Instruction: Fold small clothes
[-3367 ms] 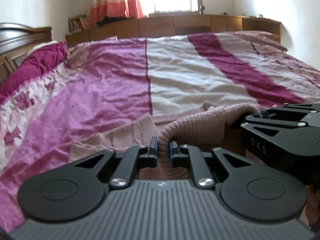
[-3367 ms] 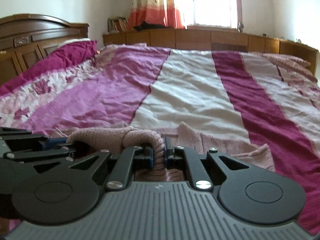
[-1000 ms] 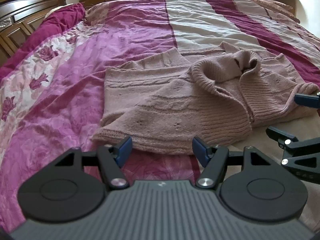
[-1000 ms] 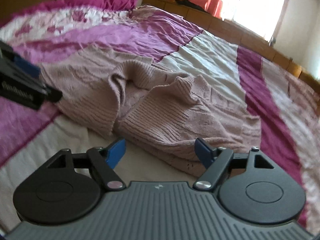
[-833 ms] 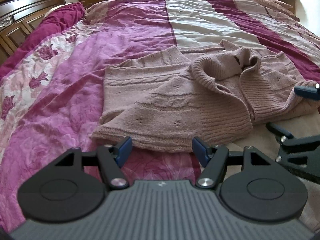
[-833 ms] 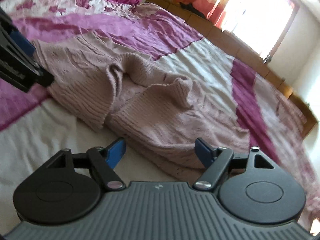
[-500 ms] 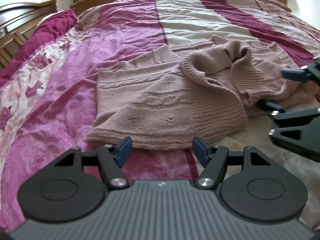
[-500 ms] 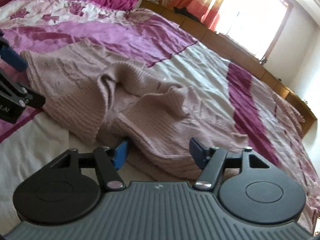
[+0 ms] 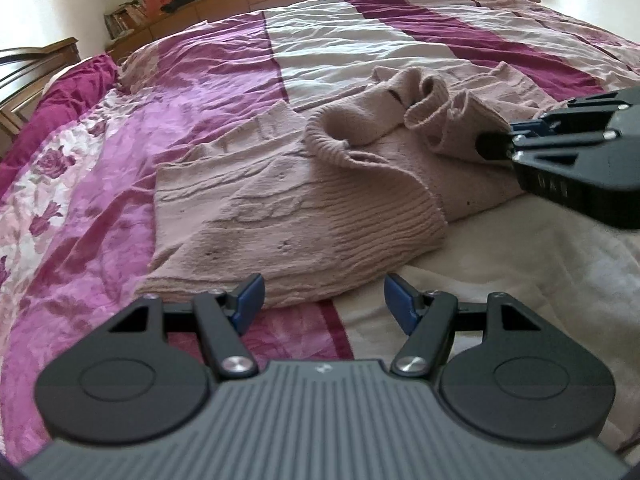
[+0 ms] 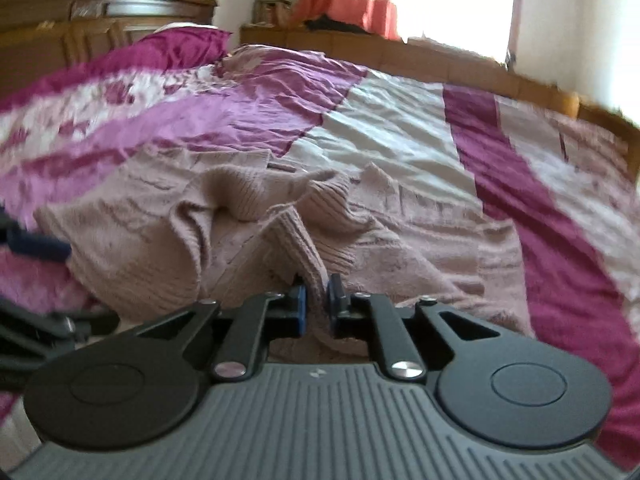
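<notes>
The right gripper (image 10: 317, 305) is clamped on a ribbed fold of the pink knitted sweater (image 9: 288, 204), its blue pads pinching the knit. The left gripper (image 9: 323, 300) stands open at the sweater's near hem, nothing between its fingers. The sweater lies crumpled on the striped purple and cream bedspread (image 9: 192, 92); its far sleeves are bunched and hard to trace. The right wrist view is blurred, and there the left gripper is cut off at the edge.
</notes>
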